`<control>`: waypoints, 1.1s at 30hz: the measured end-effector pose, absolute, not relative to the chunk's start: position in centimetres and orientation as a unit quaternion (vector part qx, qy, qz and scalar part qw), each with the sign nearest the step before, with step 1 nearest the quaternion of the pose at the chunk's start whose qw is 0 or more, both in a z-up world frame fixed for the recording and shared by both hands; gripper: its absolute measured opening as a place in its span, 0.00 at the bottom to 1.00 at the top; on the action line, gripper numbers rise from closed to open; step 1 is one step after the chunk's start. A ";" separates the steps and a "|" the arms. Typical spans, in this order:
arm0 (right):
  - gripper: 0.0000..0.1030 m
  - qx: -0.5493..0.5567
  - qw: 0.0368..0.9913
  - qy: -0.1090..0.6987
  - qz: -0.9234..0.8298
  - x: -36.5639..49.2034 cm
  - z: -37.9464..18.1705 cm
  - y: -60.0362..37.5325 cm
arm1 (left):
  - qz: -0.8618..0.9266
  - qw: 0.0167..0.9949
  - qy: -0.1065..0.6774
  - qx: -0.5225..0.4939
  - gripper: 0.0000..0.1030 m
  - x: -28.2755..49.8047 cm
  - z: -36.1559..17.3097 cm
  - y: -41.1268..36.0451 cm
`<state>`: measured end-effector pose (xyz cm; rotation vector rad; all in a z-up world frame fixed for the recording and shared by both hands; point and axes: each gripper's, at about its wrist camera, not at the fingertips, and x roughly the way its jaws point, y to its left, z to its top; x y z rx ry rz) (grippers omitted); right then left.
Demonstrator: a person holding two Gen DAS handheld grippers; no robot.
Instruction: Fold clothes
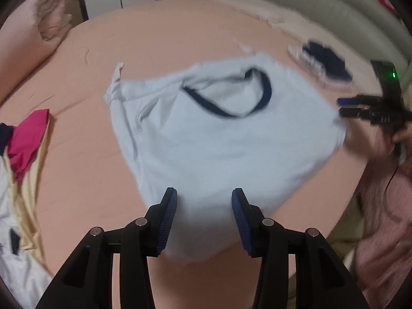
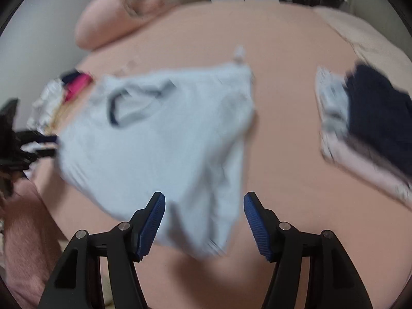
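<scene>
- Peach-pink sheet (image 1: 159, 38) covers the bed; a pink pillow (image 1: 33, 33) lies at its far corner.
- A heap of unfolded clothes (image 1: 25, 139), magenta, cream and white, sits by one edge of the bed; a folded stack topped with a navy piece (image 2: 378, 118) sits by the opposite edge, well apart from the shirt.
- The pale blue T-shirt (image 1: 219, 139) with its navy collar lies near the middle of the bed, rumpled and partly doubled over, blurred in both views.
- The left gripper (image 1: 204, 219) and right gripper (image 2: 204, 221) stand released above the shirt's near edges, their pads apart and pressing nothing.
- Bare sheet lies open beyond the shirt and between it and the stack.
</scene>
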<state>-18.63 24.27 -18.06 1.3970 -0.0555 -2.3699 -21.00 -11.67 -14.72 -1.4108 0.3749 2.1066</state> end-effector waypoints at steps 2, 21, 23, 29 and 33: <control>0.63 0.469 0.209 -0.021 -0.858 -19.2 -17.1 22.8 | 0.763 0.275 0.172 -0.559 0.41 -21.2 -16.7 -11.2; 0.67 0.494 0.160 0.043 -0.854 -33.2 -20.0 19.0 | 0.831 0.261 0.112 -0.479 0.47 -31.9 -15.1 -9.4; 0.67 0.491 0.160 0.090 -0.851 -34.5 -20.6 17.3 | 0.821 0.277 0.118 -0.486 0.47 -33.5 -16.0 -7.8; 0.71 0.531 0.167 0.126 -0.821 -39.6 -24.3 15.7 | 0.814 0.265 0.081 -0.510 0.47 -38.6 -18.8 -6.2; 0.72 0.473 0.104 0.177 -0.857 -39.9 -23.3 16.1 | 0.835 0.232 0.109 -0.488 0.50 -39.5 -18.6 -5.7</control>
